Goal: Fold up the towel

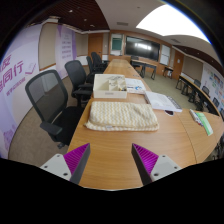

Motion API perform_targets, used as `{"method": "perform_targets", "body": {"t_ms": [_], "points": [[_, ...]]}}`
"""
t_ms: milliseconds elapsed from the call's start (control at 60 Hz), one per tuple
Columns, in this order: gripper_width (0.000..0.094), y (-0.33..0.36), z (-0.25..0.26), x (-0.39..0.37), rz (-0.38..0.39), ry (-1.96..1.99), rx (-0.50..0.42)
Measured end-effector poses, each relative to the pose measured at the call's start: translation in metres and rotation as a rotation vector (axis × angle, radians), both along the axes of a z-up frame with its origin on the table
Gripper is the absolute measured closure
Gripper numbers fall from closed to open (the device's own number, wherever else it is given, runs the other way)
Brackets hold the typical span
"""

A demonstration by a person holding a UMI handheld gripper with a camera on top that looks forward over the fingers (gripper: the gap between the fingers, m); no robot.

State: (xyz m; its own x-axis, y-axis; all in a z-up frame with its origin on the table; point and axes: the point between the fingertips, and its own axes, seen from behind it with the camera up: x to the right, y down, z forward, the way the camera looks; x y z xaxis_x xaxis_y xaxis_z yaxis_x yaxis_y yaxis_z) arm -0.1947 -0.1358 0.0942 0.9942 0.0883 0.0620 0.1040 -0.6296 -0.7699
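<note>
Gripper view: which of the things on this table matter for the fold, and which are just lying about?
For the job:
- folded cream cloth towel
- open gripper, short of the towel

Lying about:
- white papers
- green booklet
- black mesh office chair

The tool [110, 162] shows two dark fingers, each faced with a magenta pad [77, 160] of wedge shape, tapering forward.

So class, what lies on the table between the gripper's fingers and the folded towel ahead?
Nothing: in the gripper view, only bare wooden table separates the open gripper from the towel.
</note>
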Motion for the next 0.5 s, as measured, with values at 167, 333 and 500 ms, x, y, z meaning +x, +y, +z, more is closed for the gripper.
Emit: {"method": "perform_targets", "body": {"t_ms": [167, 333, 500], "points": [[0.0081, 0.097, -0.017, -0.049, 0.000, 0.010, 0.005], [0.0078, 0.174, -0.052, -0.079, 0.015, -0.002, -0.025], [0.0121, 0.220, -0.093, -0.091, 0.031, -0.050, -0.064]]}}
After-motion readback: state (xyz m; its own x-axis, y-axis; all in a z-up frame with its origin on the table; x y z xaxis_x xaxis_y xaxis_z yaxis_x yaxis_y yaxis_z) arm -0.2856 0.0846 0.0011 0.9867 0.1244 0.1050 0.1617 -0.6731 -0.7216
